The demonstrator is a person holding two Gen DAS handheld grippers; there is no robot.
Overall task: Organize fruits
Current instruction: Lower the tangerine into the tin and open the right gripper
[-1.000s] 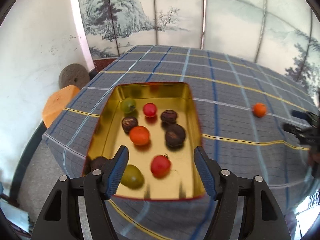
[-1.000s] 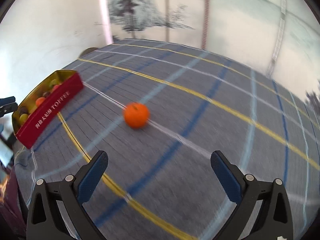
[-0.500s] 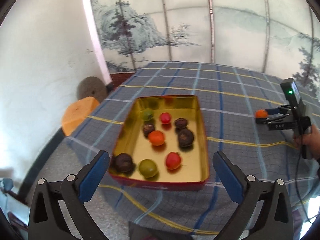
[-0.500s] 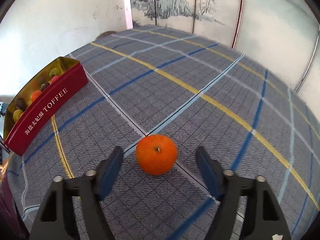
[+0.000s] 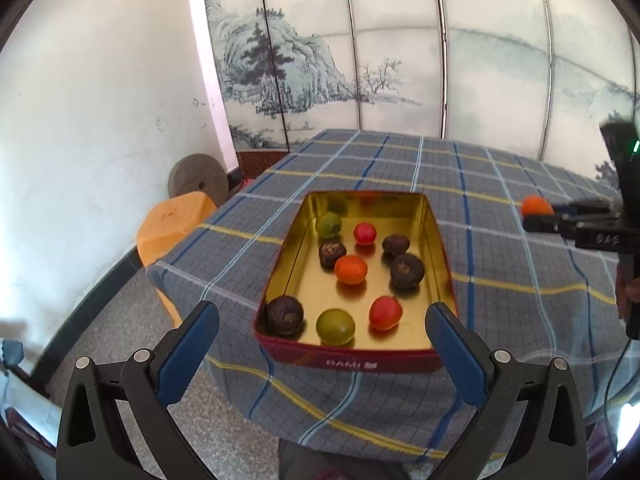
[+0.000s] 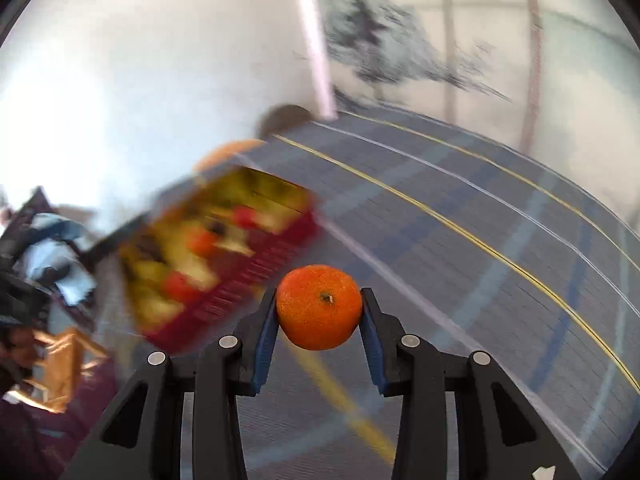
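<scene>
A red tin with a gold inside (image 5: 352, 360) stands on the checked tablecloth and holds several small fruits: red, orange, green and dark brown ones. My left gripper (image 5: 320, 344) is open and empty, held back from the tin's near edge. My right gripper (image 6: 319, 312) is shut on a mandarin (image 6: 319, 306) and holds it above the cloth, right of the tin (image 6: 224, 260), which is blurred there. In the left wrist view the mandarin (image 5: 536, 205) and the right gripper (image 5: 538, 216) show at the far right.
The table (image 5: 500, 280) has a grey-blue checked cloth. An orange stool (image 5: 172, 224) and a round grey stone (image 5: 198, 176) stand left of the table by the white wall. A painted folding screen (image 5: 400, 60) stands behind.
My right gripper has closed on the mandarin and lifted it, swinging towards the tin. My left gripper has drawn back from the tin and opened wider.
</scene>
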